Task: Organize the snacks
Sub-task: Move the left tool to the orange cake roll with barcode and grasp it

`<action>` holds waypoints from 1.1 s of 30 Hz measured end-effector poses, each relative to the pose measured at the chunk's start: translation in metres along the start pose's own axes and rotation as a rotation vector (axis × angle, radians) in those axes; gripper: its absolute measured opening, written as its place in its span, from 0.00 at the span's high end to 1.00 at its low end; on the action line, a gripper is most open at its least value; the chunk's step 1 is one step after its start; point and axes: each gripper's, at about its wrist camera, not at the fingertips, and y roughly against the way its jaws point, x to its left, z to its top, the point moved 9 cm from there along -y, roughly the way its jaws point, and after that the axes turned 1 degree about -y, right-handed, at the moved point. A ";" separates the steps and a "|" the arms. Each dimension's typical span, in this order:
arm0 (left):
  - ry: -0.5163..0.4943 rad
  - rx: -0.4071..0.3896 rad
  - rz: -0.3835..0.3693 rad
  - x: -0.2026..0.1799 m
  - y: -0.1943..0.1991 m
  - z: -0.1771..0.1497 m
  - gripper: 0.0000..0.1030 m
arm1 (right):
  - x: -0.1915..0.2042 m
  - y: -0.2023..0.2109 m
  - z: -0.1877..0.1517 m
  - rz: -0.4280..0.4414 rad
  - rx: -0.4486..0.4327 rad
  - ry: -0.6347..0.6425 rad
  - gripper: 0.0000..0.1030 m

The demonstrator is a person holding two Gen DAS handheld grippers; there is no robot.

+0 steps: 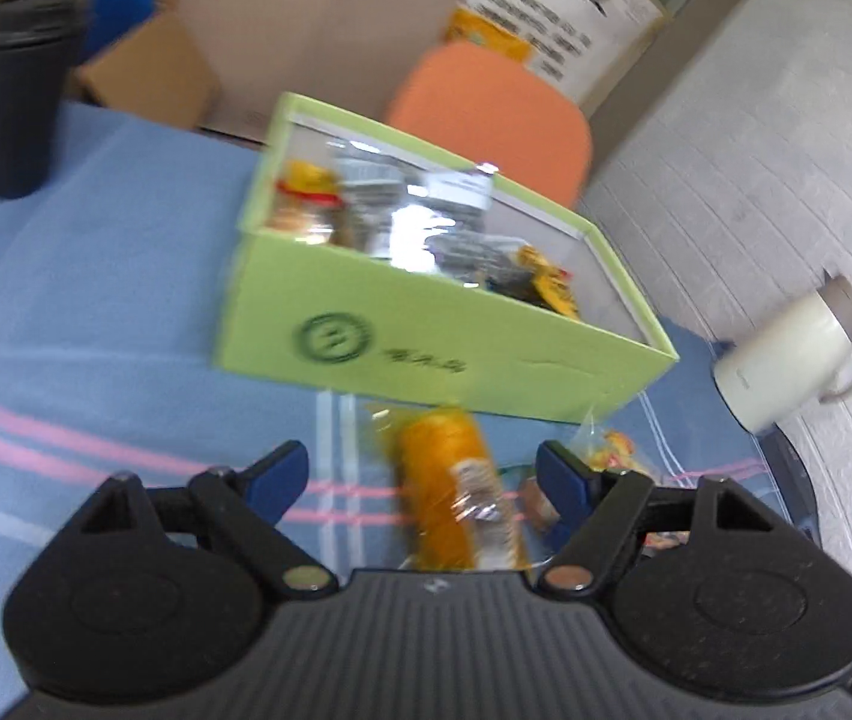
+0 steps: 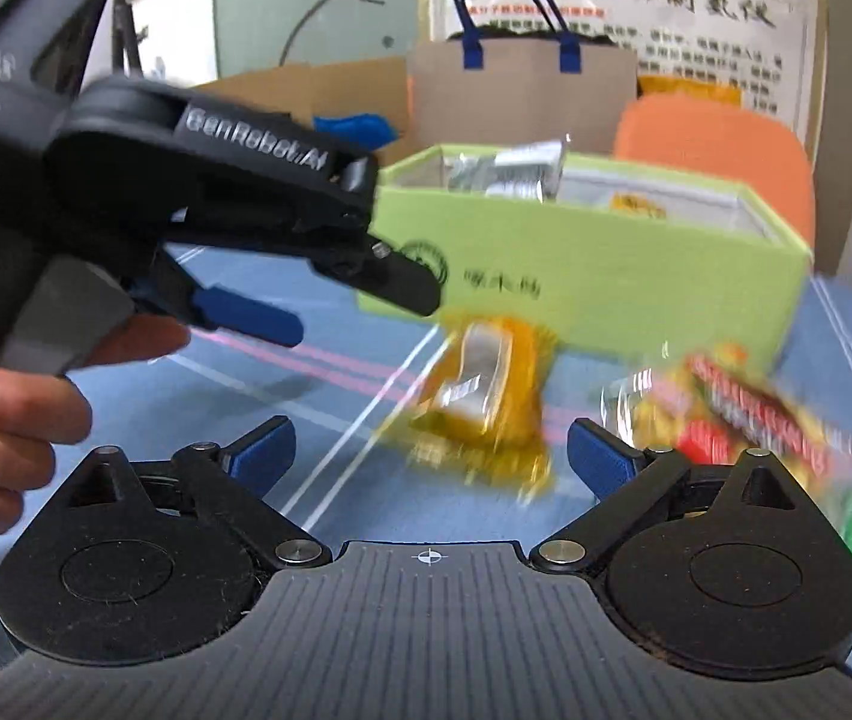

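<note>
Both jaws stand wide with nothing gripped: the left hand-held gripper (image 1: 423,471) hangs over an orange-wrapped snack (image 1: 456,480) that lies on the blue-clothed desk (image 1: 96,312) just in front of the green box (image 1: 426,324). The right hand-held gripper (image 2: 429,450) hovers low over the desk with that same orange packet ahead between its fingertips and a red-and-yellow snack packet (image 2: 744,414) beside its right finger. Silver and yellow packets (image 1: 408,216) already sit inside the box.

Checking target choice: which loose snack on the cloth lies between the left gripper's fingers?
The orange-wrapped snack, lying lengthwise before the green box; the red-yellow packet sits outside the right finger.
</note>
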 end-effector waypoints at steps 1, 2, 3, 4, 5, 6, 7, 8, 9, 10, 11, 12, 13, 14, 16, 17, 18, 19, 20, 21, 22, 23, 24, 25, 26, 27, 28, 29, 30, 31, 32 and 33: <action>-0.016 0.040 -0.011 -0.004 -0.011 0.001 0.26 | -0.002 -0.009 0.004 0.006 0.010 0.000 0.15; -0.031 0.079 -0.010 -0.006 -0.021 0.000 0.30 | -0.003 -0.018 0.005 0.009 0.021 -0.001 0.16; -0.060 0.102 -0.010 -0.010 -0.030 0.000 0.37 | -0.005 -0.024 0.006 0.008 0.038 -0.002 0.20; -0.090 0.124 -0.017 -0.013 -0.038 0.000 0.38 | -0.006 -0.029 0.007 0.010 0.049 0.002 0.23; -0.105 0.153 -0.014 -0.015 -0.045 -0.002 0.45 | -0.008 -0.034 0.006 0.016 0.056 0.001 0.26; -0.105 0.179 -0.001 -0.013 -0.051 -0.005 0.53 | -0.009 -0.037 0.006 0.017 0.067 0.002 0.29; -0.099 0.190 0.005 -0.012 -0.053 -0.007 0.54 | -0.009 -0.039 0.006 0.011 0.072 0.021 0.33; -0.096 0.188 0.002 -0.013 -0.053 -0.011 0.54 | -0.008 -0.039 0.005 0.013 0.078 0.037 0.40; -0.096 0.181 -0.008 -0.014 -0.050 -0.015 0.54 | -0.006 -0.038 0.004 0.023 0.084 0.039 0.41; -0.088 0.177 -0.017 -0.015 -0.046 -0.020 0.54 | -0.005 -0.036 0.002 0.033 0.087 0.034 0.42; -0.074 0.176 -0.020 -0.015 -0.042 -0.027 0.54 | -0.003 -0.033 0.000 0.037 0.090 0.036 0.43; -0.063 0.174 -0.020 -0.015 -0.036 -0.034 0.54 | 0.000 -0.031 -0.003 0.036 0.091 0.033 0.43; -0.054 0.175 -0.020 -0.014 -0.029 -0.043 0.54 | 0.003 -0.027 -0.006 0.040 0.092 0.028 0.43; -0.043 0.176 -0.021 -0.015 -0.022 -0.052 0.54 | 0.007 -0.022 -0.011 0.048 0.093 0.027 0.43; -0.037 0.161 -0.016 -0.017 -0.004 -0.069 0.54 | 0.016 -0.009 -0.021 0.055 0.104 0.023 0.43; -0.038 0.153 -0.010 -0.019 0.004 -0.079 0.54 | 0.021 0.000 -0.026 0.059 0.102 0.016 0.42; -0.039 0.144 -0.007 -0.021 0.012 -0.088 0.54 | 0.025 0.009 -0.032 0.063 0.103 0.010 0.41; -0.037 0.132 -0.004 -0.023 0.019 -0.096 0.54 | 0.029 0.017 -0.037 0.063 0.100 0.007 0.41; -0.030 0.118 0.002 -0.025 0.024 -0.103 0.54 | 0.033 0.025 -0.043 0.059 0.100 0.001 0.40; -0.028 0.108 0.007 -0.026 0.029 -0.108 0.50 | 0.035 0.031 -0.049 0.055 0.103 -0.003 0.37; -0.030 0.100 0.013 -0.026 0.032 -0.111 0.46 | 0.037 0.037 -0.054 0.045 0.097 0.001 0.34; -0.028 0.091 0.027 -0.026 0.034 -0.112 0.33 | 0.037 0.041 -0.057 0.033 0.098 0.000 0.29; -0.025 0.083 0.049 -0.025 0.033 -0.109 0.30 | 0.037 0.043 -0.059 0.023 0.103 -0.008 0.23; -0.022 0.069 0.067 -0.024 0.038 -0.107 0.30 | 0.035 0.044 -0.058 0.017 0.105 -0.017 0.20; -0.023 0.048 0.072 -0.022 0.043 -0.103 0.29 | 0.031 0.044 -0.058 0.012 0.111 -0.037 0.11; -0.021 0.027 0.068 -0.020 0.050 -0.099 0.29 | 0.027 0.043 -0.058 0.012 0.117 -0.062 0.10; -0.019 0.014 0.064 -0.021 0.053 -0.096 0.29 | 0.024 0.045 -0.058 0.023 0.111 -0.078 0.10; -0.021 0.009 0.065 -0.020 0.053 -0.093 0.29 | 0.022 0.046 -0.057 0.036 0.105 -0.094 0.10; -0.020 0.009 0.074 -0.019 0.053 -0.091 0.29 | 0.021 0.046 -0.055 0.044 0.100 -0.107 0.10; -0.019 0.016 0.084 -0.018 0.050 -0.091 0.29 | 0.020 0.048 -0.056 0.050 0.098 -0.113 0.10; -0.018 0.027 0.090 -0.017 0.047 -0.091 0.29 | 0.019 0.048 -0.055 0.053 0.099 -0.112 0.10; -0.018 0.039 0.092 -0.018 0.044 -0.091 0.29 | 0.020 0.048 -0.054 0.052 0.100 -0.110 0.10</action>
